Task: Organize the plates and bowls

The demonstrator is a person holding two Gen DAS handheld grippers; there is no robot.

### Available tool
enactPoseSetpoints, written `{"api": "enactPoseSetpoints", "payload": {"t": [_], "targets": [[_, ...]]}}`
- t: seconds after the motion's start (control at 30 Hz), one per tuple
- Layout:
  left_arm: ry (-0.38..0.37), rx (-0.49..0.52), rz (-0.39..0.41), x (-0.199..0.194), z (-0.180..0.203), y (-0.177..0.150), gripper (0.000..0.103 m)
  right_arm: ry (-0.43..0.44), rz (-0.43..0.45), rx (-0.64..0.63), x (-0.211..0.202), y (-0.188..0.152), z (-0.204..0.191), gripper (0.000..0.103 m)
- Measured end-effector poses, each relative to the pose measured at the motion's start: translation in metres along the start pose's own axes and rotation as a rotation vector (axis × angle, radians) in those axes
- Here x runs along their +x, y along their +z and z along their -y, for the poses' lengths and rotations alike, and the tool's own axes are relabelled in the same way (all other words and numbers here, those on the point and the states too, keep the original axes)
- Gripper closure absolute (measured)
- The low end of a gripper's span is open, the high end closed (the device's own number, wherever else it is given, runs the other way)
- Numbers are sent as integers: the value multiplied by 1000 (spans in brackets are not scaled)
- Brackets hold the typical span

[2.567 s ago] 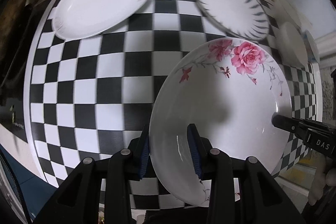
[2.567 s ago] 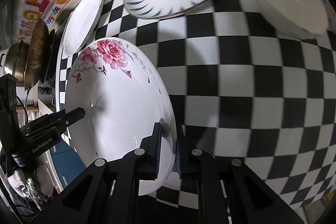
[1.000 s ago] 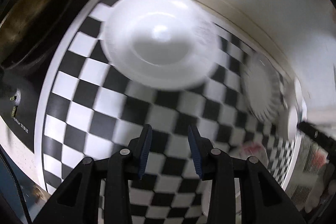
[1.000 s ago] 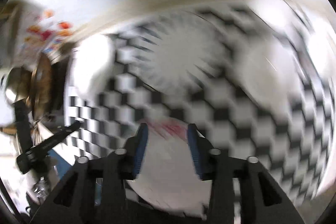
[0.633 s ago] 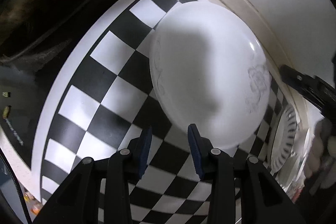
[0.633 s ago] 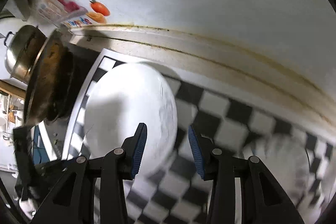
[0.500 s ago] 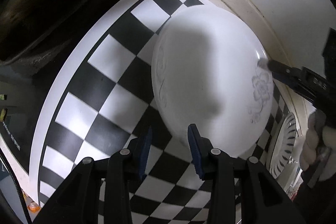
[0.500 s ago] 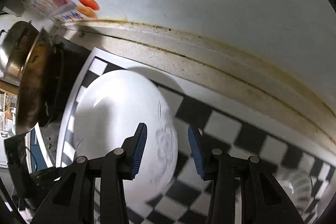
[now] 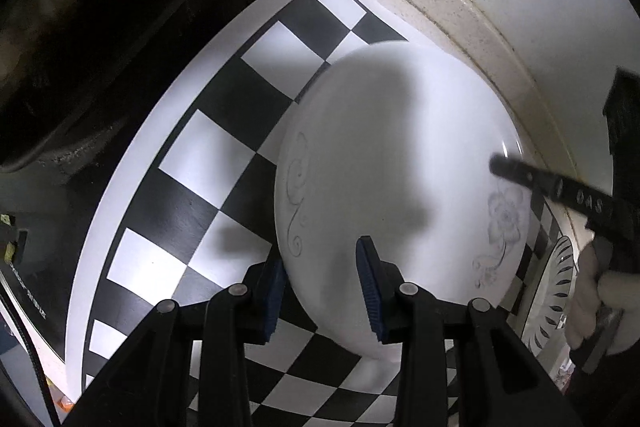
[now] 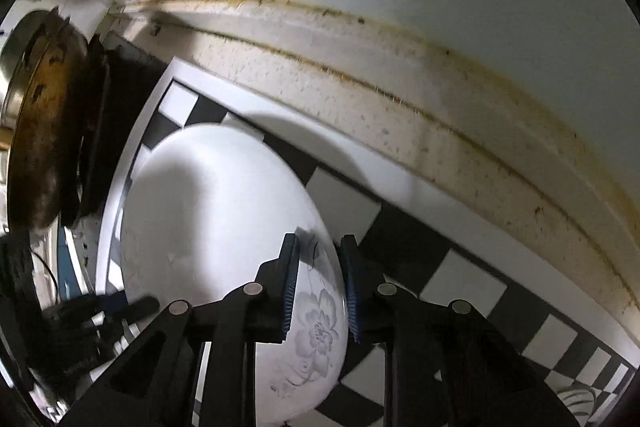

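Straddling: both grippers on plate [image 9: 384, 179] rim
left gripper [image 9: 322, 293]: wide apart, near rim between pads, no clamp seen
right gripper [image 10: 318, 291]: narrower gap, flowered rim between pads; contact unclear
plate: on checkered mat [image 9: 224, 131], at its wall-side corner; long axis runs gripper-to-gripper
pan [image 10: 44, 119]: beside mat

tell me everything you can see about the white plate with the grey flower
The plate is oval, glossy white, apparently ceramic, with a grey flower on one rim and grey scrolls on the opposite rim. It lies on the checkered mat near the wall. The left gripper straddles its scroll end, jaws open; the right gripper straddles the flower rim, jaws not visibly clamped.
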State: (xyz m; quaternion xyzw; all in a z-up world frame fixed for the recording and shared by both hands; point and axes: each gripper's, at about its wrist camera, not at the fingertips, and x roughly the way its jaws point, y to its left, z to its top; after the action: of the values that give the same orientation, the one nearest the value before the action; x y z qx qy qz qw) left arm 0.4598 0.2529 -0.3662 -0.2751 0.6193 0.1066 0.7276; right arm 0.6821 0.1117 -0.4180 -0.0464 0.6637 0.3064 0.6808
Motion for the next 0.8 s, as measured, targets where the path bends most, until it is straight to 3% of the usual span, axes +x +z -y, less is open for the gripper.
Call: {"api": "enactPoseSetpoints", "payload": {"t": [0.37, 0.8], "targets": [[-22, 87, 19, -17, -3, -11, 72, 87, -13, 69, -12, -64, 22, 86], [-39, 195, 29, -48, 26, -32, 72, 132, 113, 155, -68, -120, 30, 87]]}}
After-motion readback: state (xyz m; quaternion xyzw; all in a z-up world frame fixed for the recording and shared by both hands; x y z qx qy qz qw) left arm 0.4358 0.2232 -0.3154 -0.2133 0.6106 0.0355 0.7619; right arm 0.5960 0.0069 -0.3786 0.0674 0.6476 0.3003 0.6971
